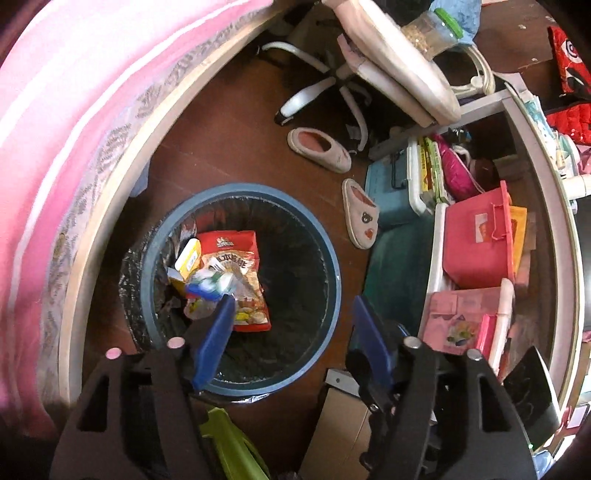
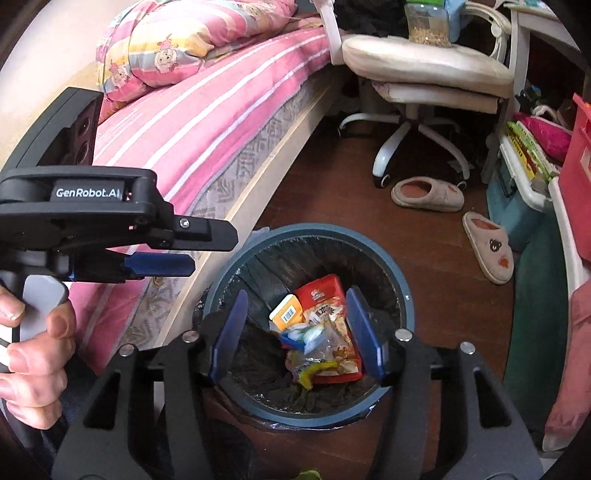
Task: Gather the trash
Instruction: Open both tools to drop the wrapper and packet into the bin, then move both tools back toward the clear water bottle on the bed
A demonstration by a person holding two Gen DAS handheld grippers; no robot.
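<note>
A bed (image 2: 207,122) with a pink striped cover is seen along the left of both views, with a patterned quilt (image 2: 177,48) bunched on it. A cream office chair (image 2: 424,70) on a white wheeled base is placed beyond the foot of the bed, carrying a clear jar (image 2: 428,26) of grains. Stacked storage boxes (image 1: 476,240) in red, pink and teal are crowded along the right side.

On the dark wooden floor (image 1: 229,147), just beside the bed frame, a round blue bin (image 2: 369,402) lined with a black bag is set. Two slippers (image 1: 360,212) are left on the floor between the bin and the chair.

Inside the bin the trash is gathered: a red snack packet (image 2: 334,299), a yellow carton (image 2: 286,314), and a crumpled blue-and-white wrapper (image 2: 303,336) over a clear bag.

The left gripper (image 1: 295,306) is held above the bin with its jaws spread wide and nothing between them. The right gripper (image 2: 297,325) is also held over the bin, jaws parted and empty, the trash being seen below them. A hand (image 2: 33,350) is wrapped around the left gripper's handle.
</note>
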